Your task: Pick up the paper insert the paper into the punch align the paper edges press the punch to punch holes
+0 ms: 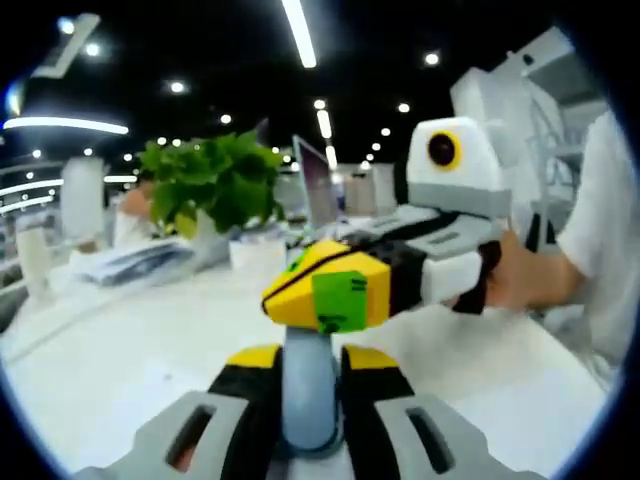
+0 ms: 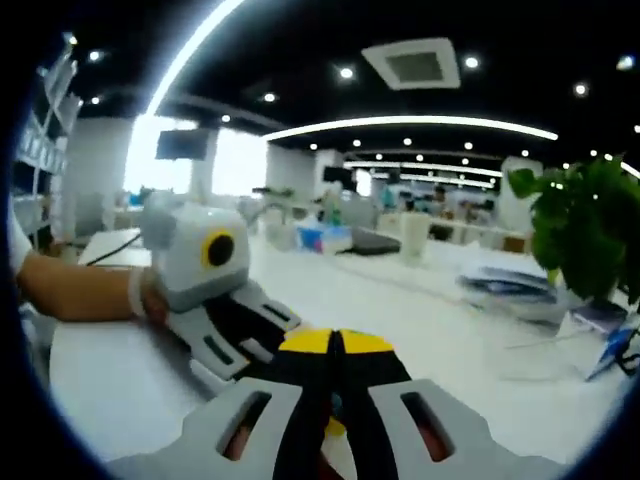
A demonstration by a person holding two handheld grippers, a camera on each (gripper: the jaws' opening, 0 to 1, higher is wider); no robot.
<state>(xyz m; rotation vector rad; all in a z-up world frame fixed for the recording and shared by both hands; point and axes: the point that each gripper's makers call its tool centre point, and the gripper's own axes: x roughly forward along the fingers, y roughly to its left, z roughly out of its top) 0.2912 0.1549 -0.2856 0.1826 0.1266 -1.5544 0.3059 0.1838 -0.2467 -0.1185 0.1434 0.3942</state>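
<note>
White office table (image 1: 120,350) lies below. Left gripper (image 1: 312,358) clamps a grey piece (image 1: 308,400), perhaps the punch. Right gripper (image 2: 338,345) is pinched closed. I cannot make out the paper; being thin and floppy, it is probably best pinched at an edge.

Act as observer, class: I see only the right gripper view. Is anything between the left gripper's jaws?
Observer: Yes, a grey object sits between the left gripper's jaws.
Operator: How does my right gripper look from there?
Observer: The right gripper hangs just beyond those jaws, tips shut, with a green tag on it.
Operator: Anything near the plant?
Observer: A laptop stands open beside the plant.
</note>
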